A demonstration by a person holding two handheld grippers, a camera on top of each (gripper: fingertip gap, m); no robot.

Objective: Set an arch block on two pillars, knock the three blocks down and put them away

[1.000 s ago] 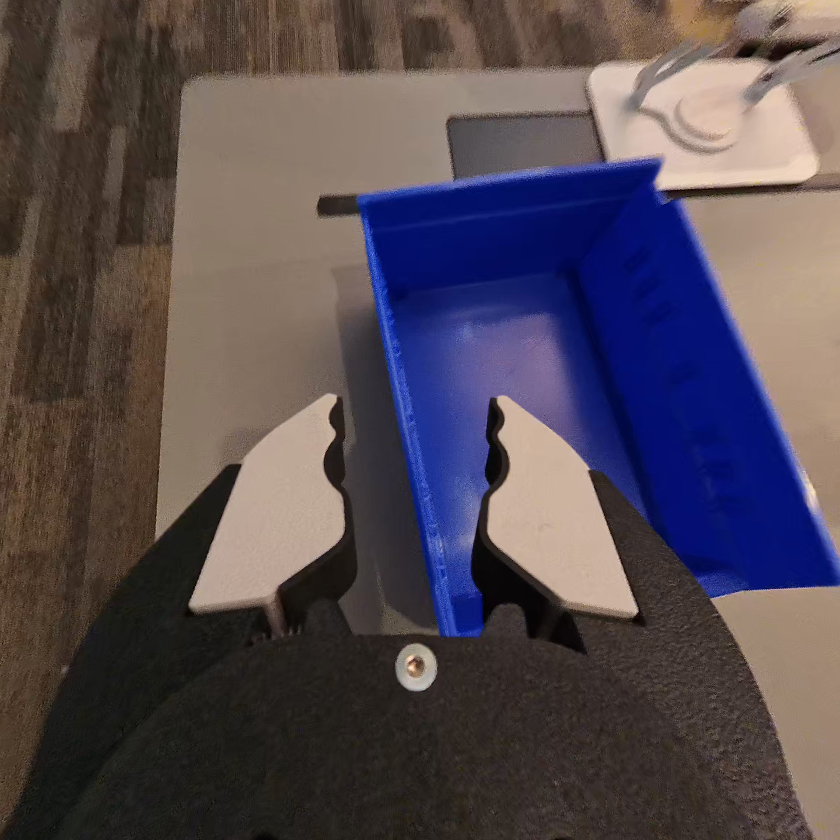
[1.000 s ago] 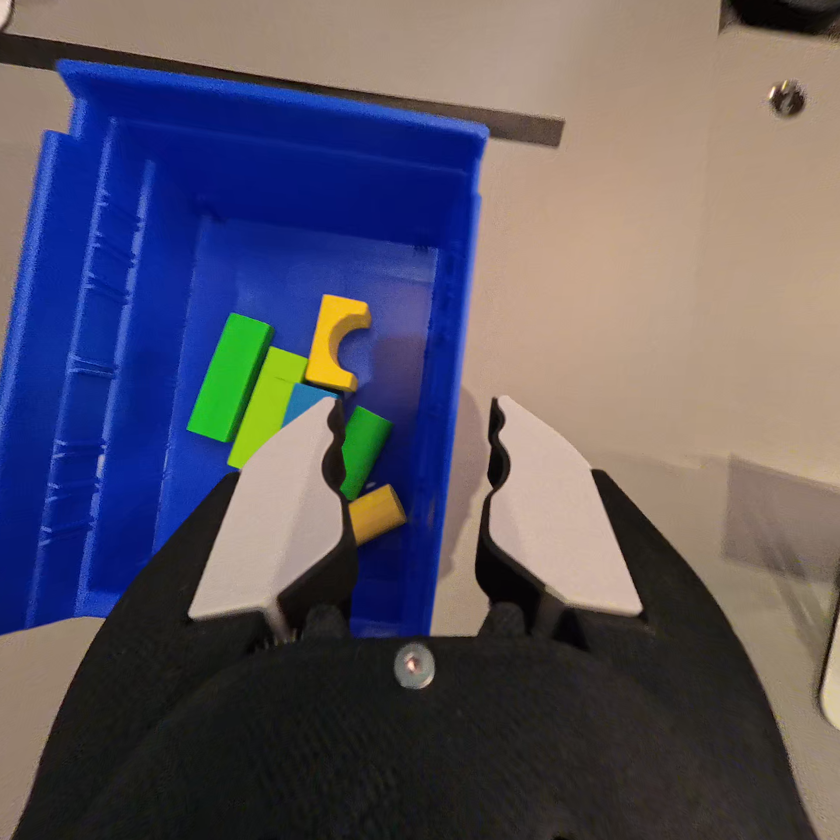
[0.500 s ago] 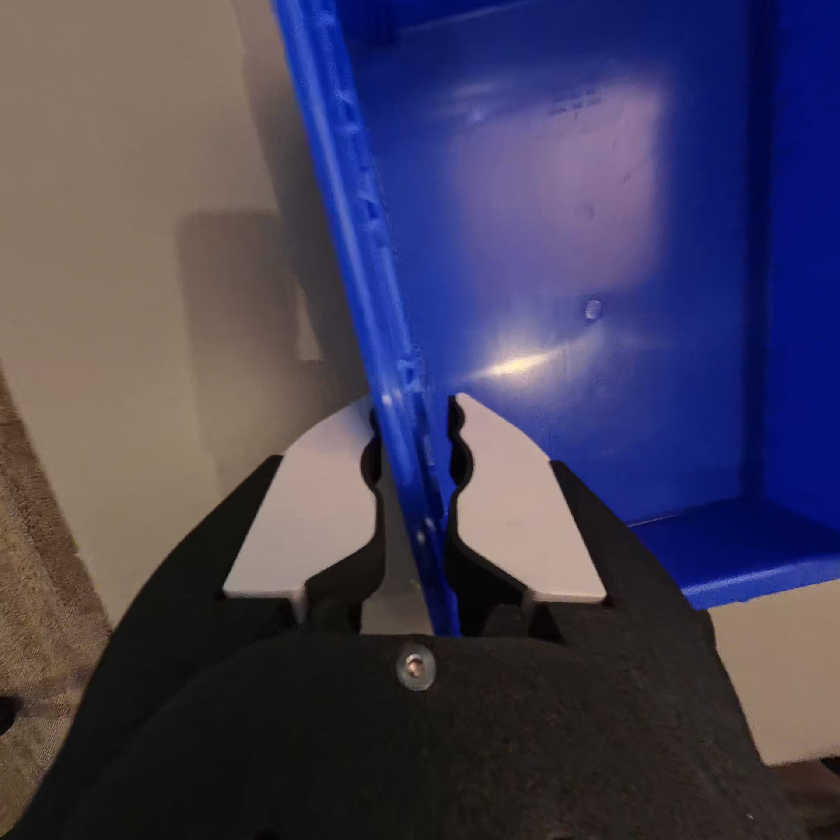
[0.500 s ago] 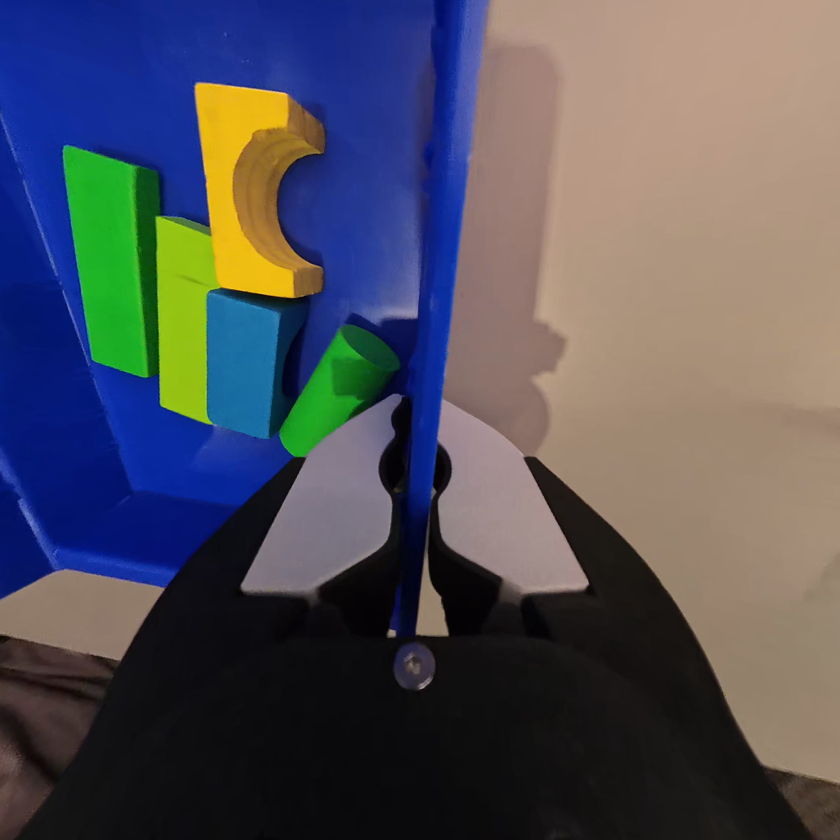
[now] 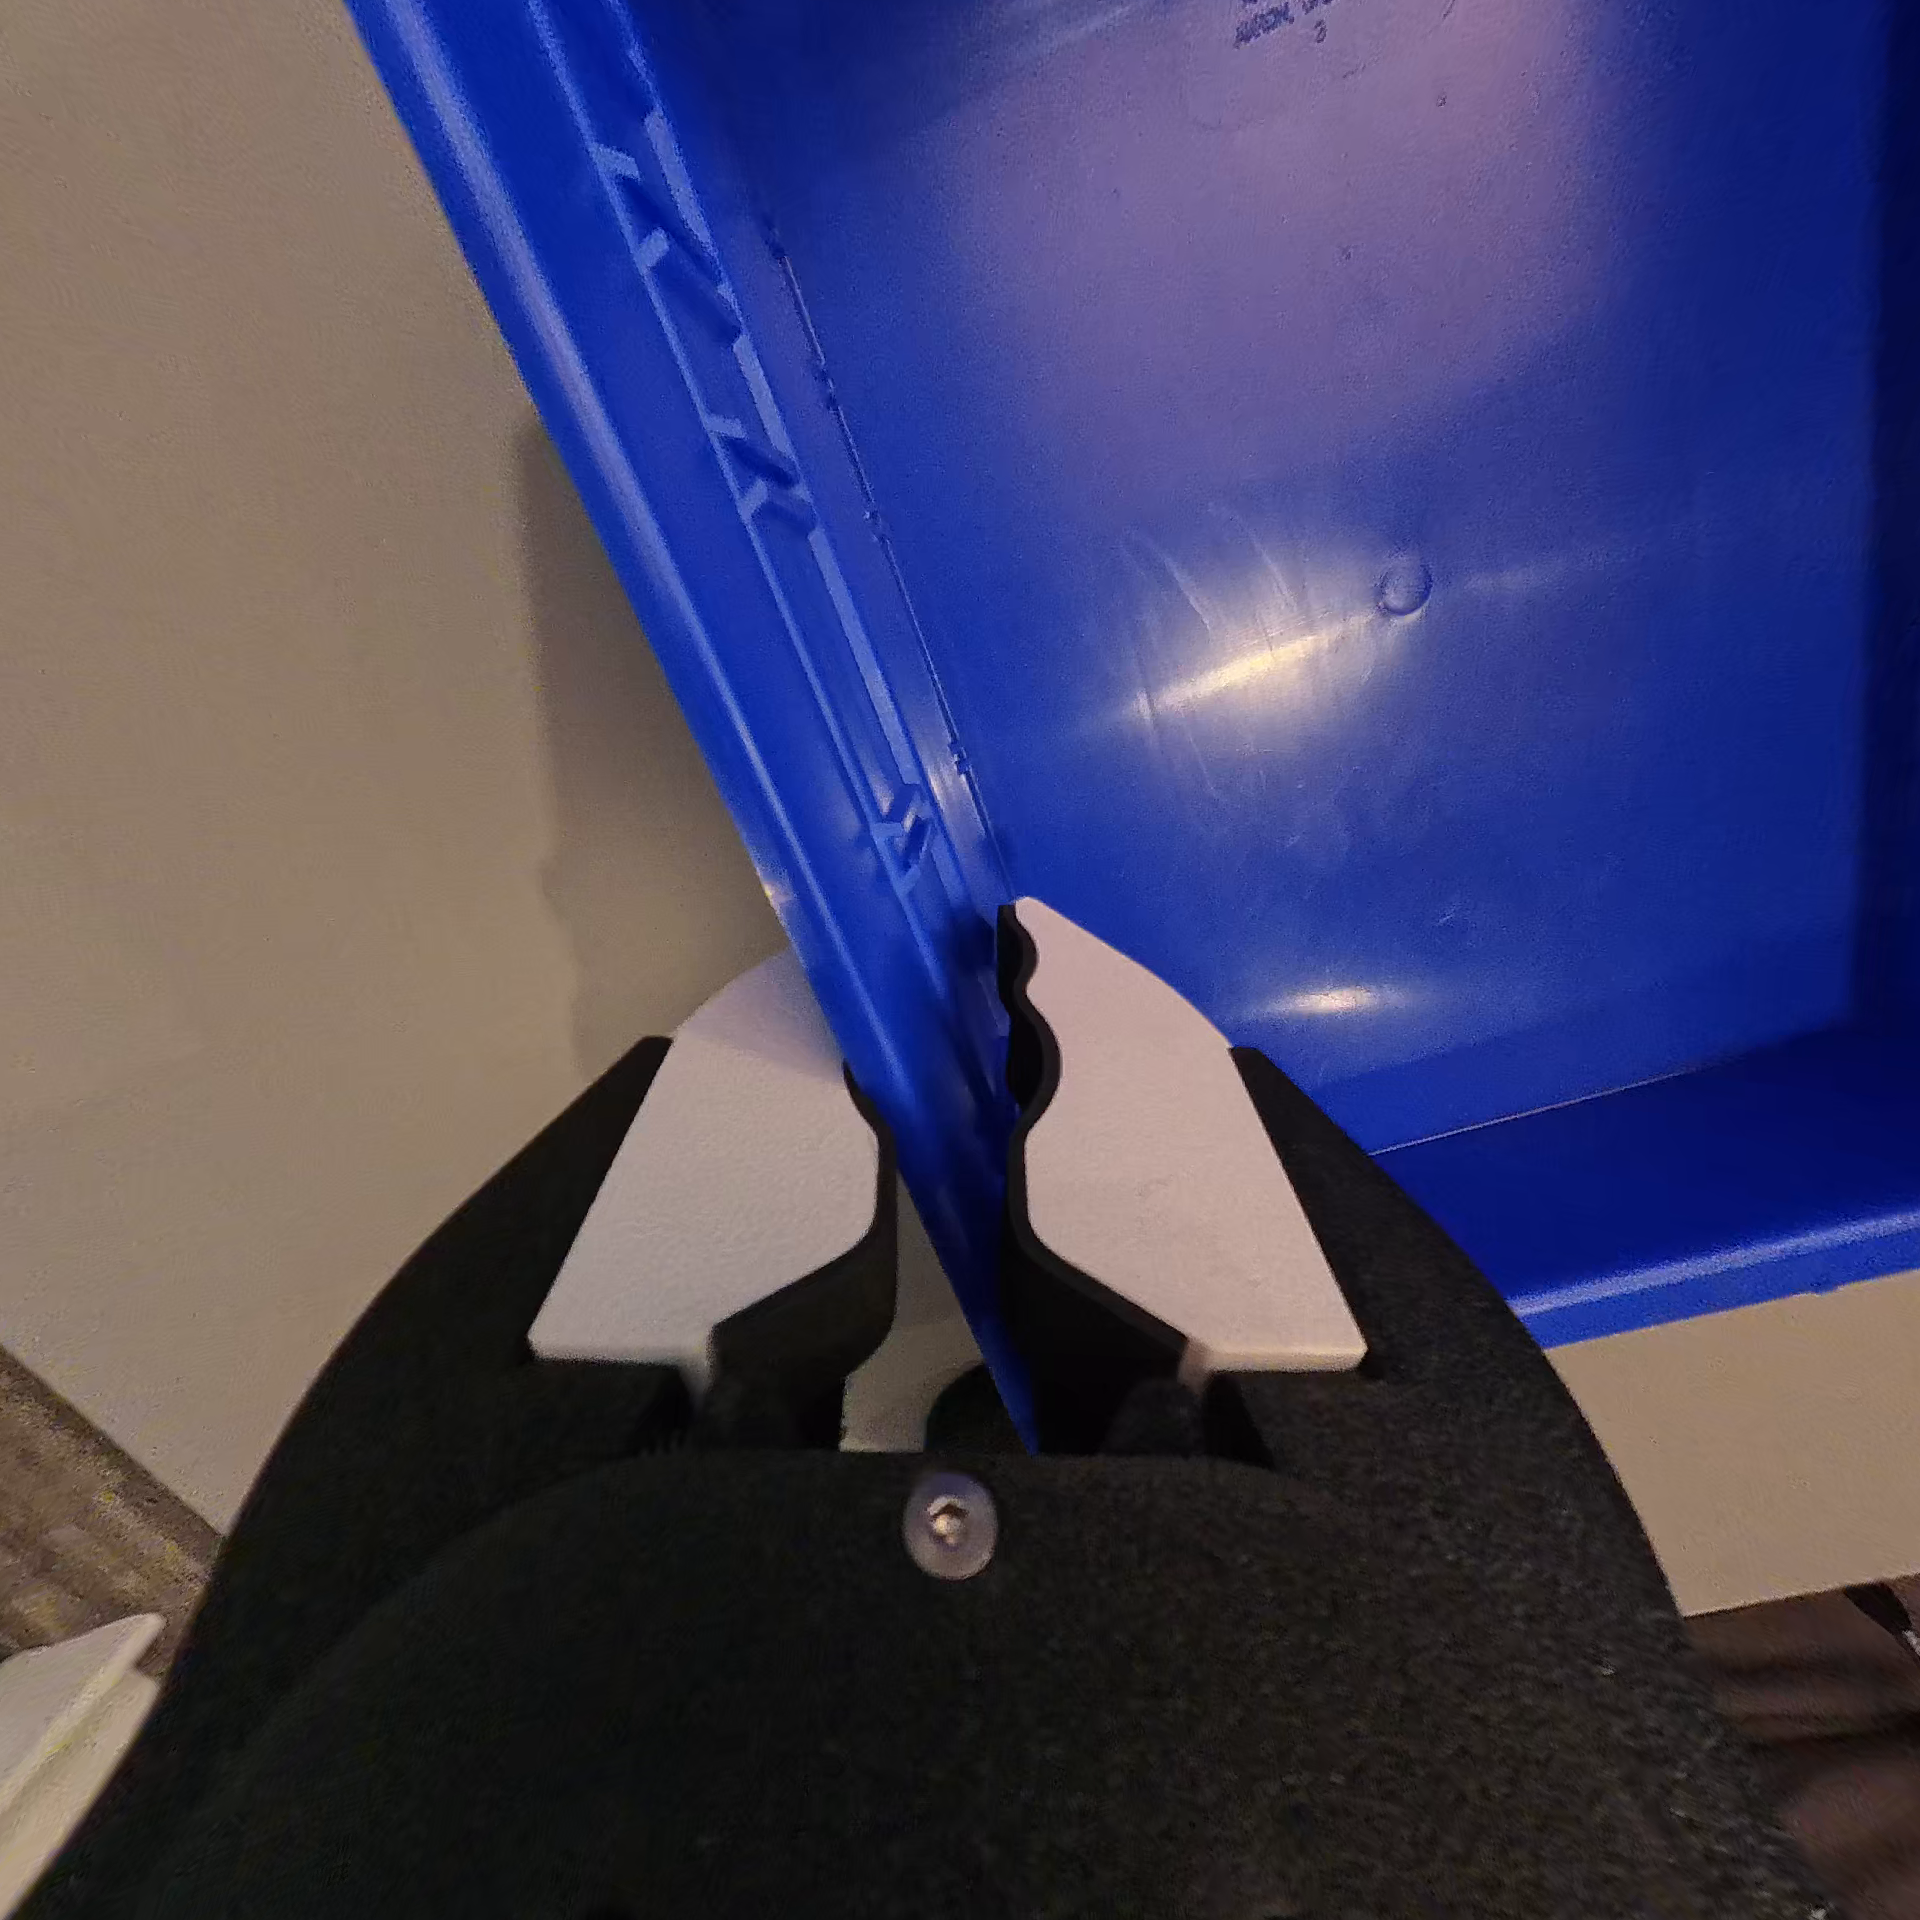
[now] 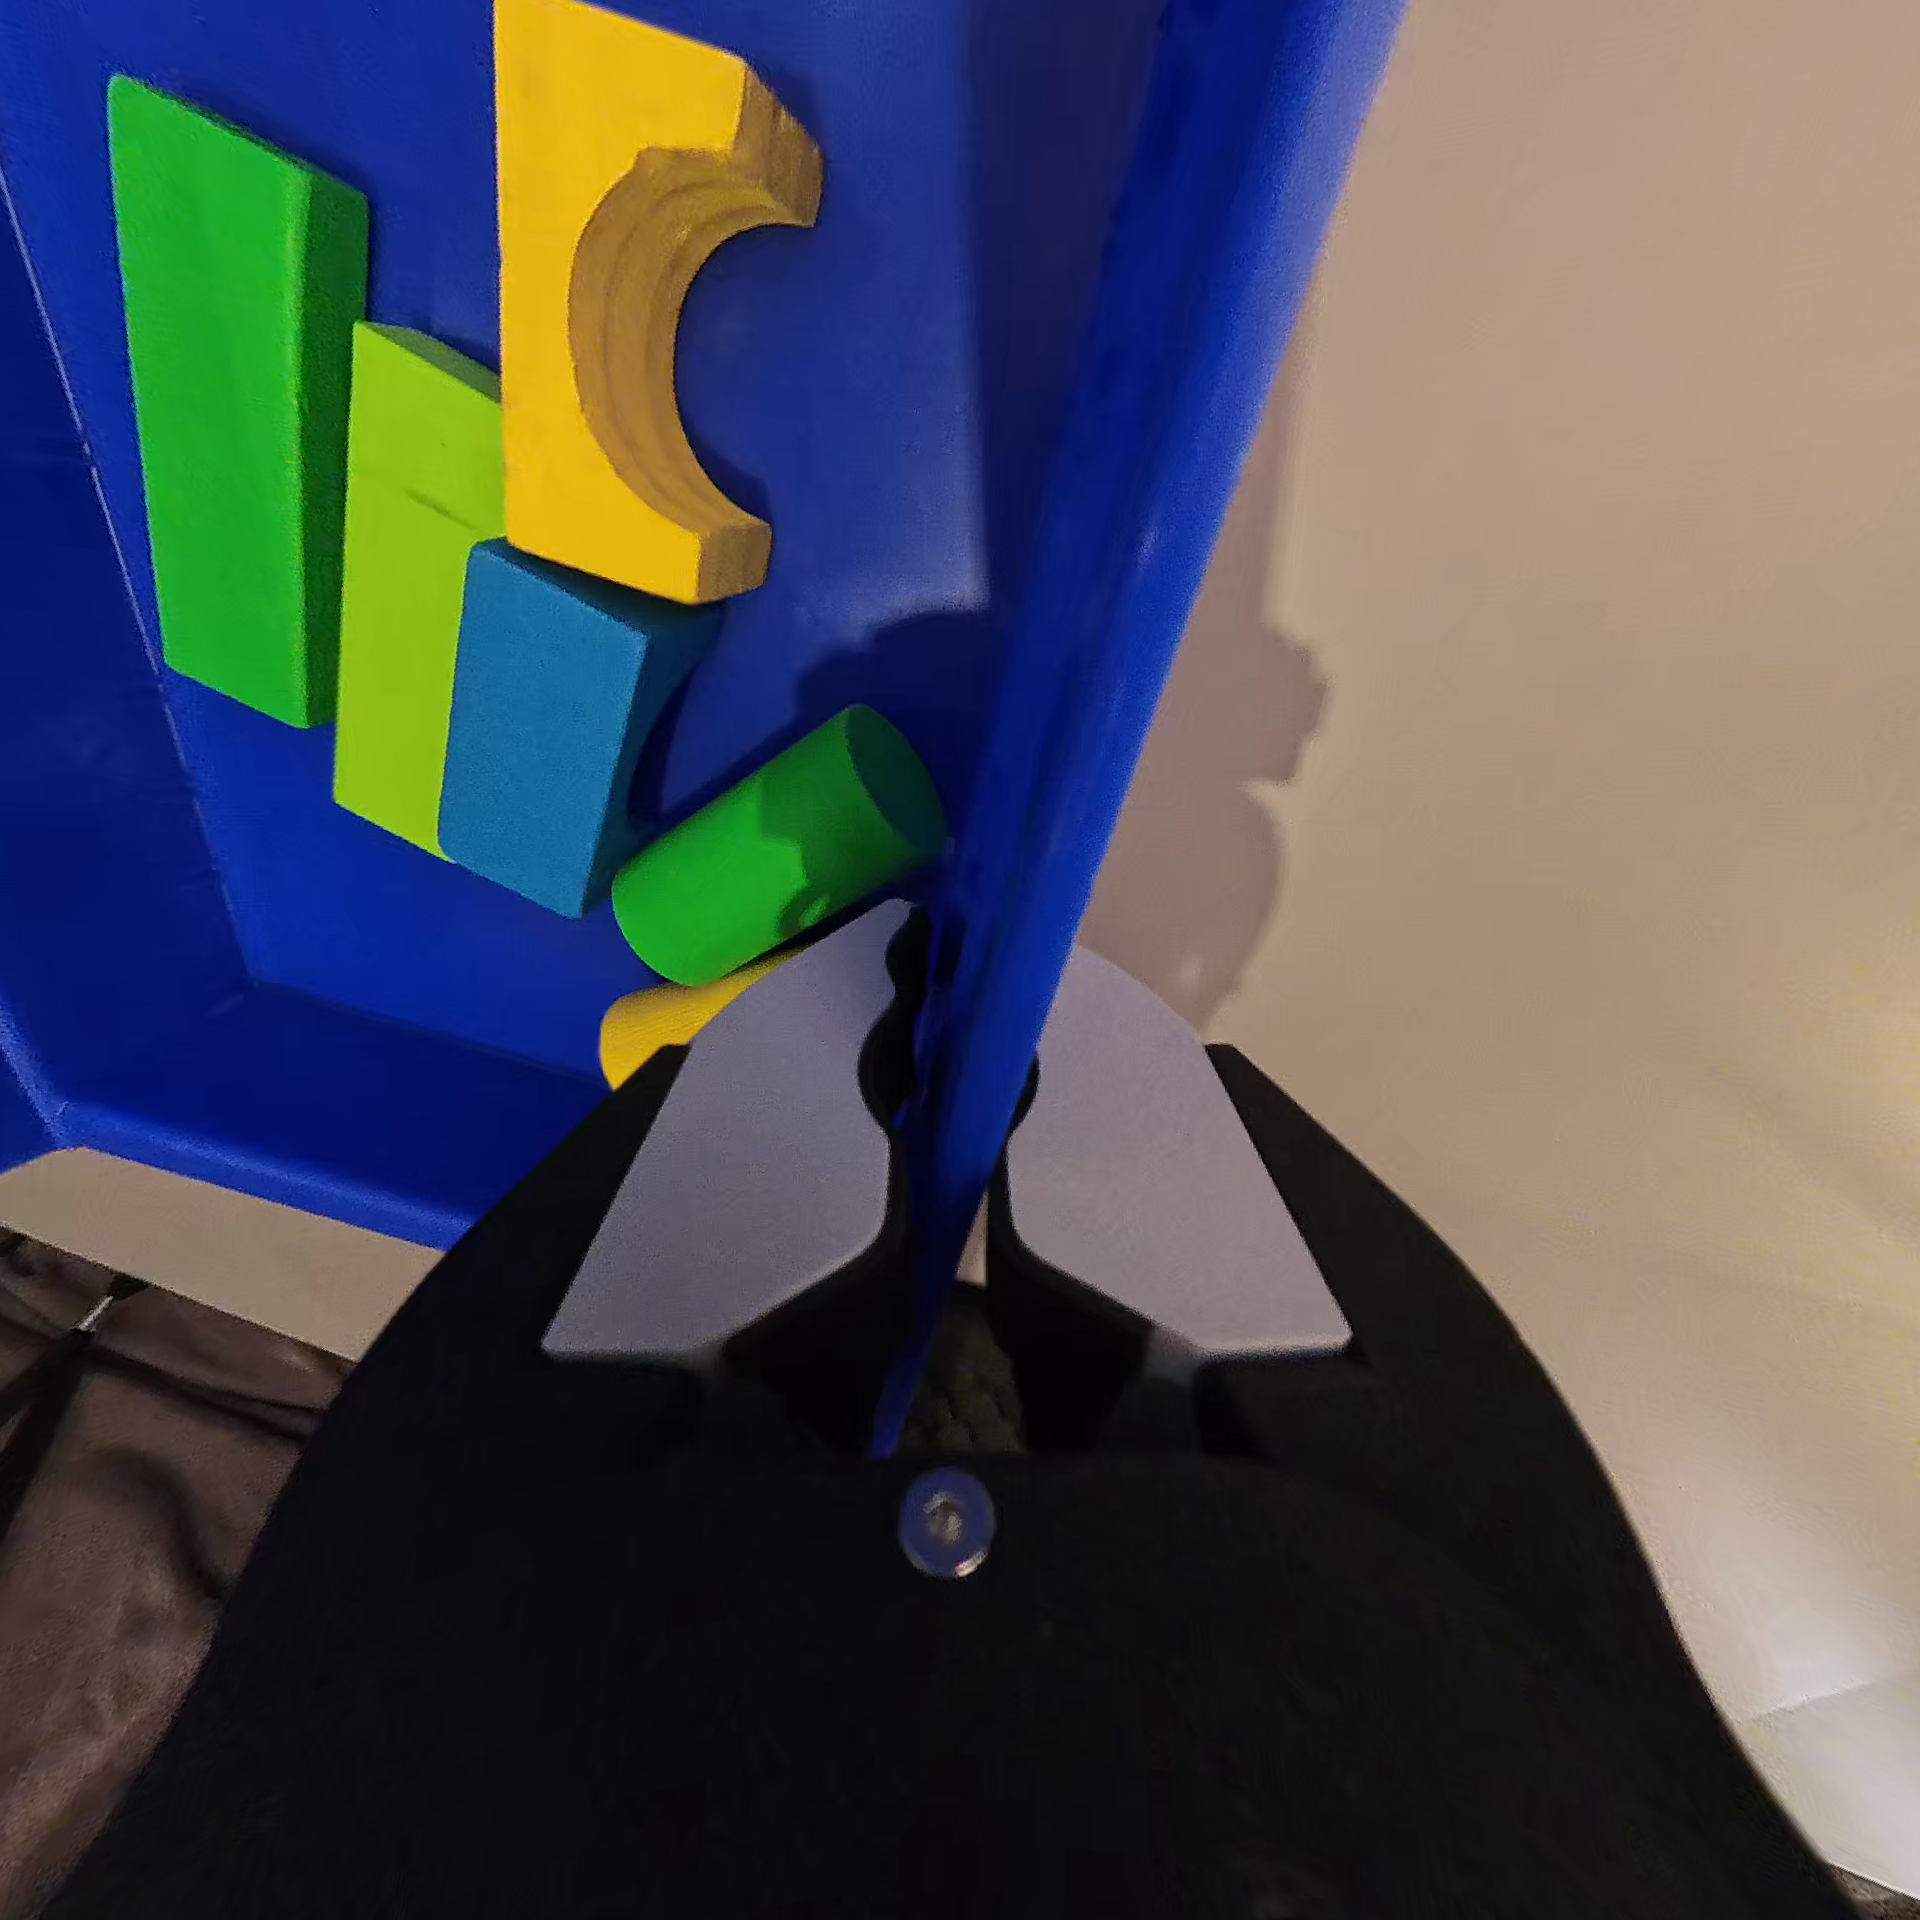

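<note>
Both grippers now nearer bin; left gripper (image 5: 940, 1023) pinches bin (image 5: 1351, 520) wall, right gripper (image 6: 971, 1039) pinches opposite wall. Arch (image 6: 613, 312) and other blocks inside; building not yet begun.

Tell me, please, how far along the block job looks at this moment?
Nothing is built yet: the yellow arch block, green cylinder and the other blocks lie loose in the blue bin. In hand: the left gripper and right gripper each clamp a side wall of the bin. Building, knocking down and storing remain.
</note>
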